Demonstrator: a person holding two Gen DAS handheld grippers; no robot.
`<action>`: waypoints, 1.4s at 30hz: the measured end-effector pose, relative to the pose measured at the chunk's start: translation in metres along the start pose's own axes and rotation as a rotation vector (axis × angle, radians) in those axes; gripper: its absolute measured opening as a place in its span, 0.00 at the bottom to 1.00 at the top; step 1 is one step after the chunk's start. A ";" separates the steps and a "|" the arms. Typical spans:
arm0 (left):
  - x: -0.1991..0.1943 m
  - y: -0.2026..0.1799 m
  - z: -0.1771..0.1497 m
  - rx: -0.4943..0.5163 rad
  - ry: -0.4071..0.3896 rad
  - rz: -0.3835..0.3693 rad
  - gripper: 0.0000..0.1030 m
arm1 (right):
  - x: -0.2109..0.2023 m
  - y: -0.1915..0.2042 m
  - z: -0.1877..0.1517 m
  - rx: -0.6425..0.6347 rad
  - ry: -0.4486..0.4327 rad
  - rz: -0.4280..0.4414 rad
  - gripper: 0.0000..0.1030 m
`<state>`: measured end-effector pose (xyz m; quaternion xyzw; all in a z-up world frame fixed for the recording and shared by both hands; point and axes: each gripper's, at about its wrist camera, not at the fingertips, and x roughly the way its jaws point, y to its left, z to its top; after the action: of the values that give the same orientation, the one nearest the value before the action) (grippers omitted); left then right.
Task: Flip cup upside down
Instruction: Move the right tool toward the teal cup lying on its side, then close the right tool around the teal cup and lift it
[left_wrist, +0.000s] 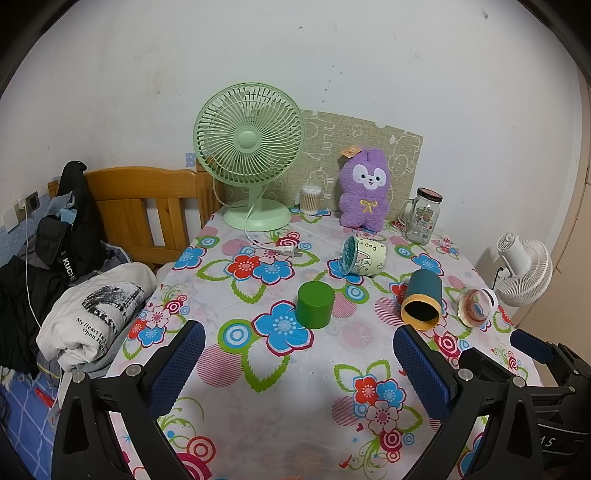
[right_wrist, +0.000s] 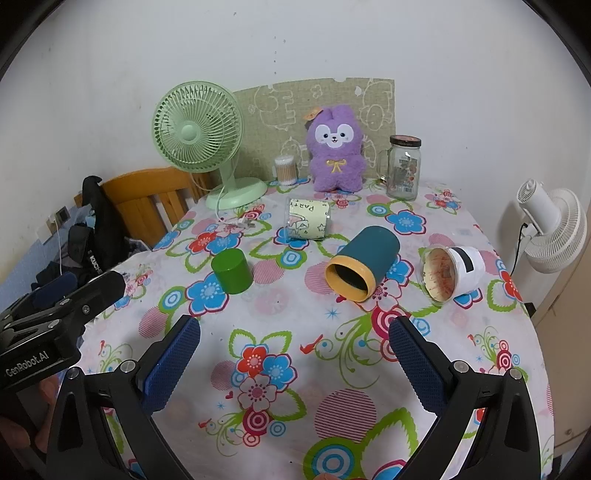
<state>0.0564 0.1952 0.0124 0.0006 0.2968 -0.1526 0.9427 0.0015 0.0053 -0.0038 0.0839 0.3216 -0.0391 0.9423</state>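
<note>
— Both grippers, the left gripper (left_wrist: 299, 363) and the right gripper (right_wrist: 295, 360), are held spread wide, nothing grasped.

— And the cups?

— Teal cylindrical cup with yellow rim (right_wrist: 362, 265) is laid on its side on the floral tablecloth (right_wrist: 295, 369); the green cylindrical cup (left_wrist: 315, 305) is seen inverted.

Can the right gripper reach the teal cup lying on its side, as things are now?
Probably yes: the right gripper is open, and only bare tablecloth lies between it and the teal cup.
</note>
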 end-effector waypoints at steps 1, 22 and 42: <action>0.000 0.000 0.001 -0.001 0.000 -0.001 1.00 | 0.001 0.000 0.000 0.000 0.001 0.000 1.00; 0.026 0.000 0.005 0.016 0.019 -0.009 1.00 | 0.051 -0.031 0.029 0.081 0.092 -0.075 1.00; 0.125 -0.059 0.039 0.273 0.143 -0.239 1.00 | 0.190 -0.086 0.084 0.160 0.351 -0.214 1.00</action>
<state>0.1584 0.0994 -0.0207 0.1038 0.3374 -0.3019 0.8856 0.1907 -0.0986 -0.0664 0.1292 0.4836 -0.1492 0.8527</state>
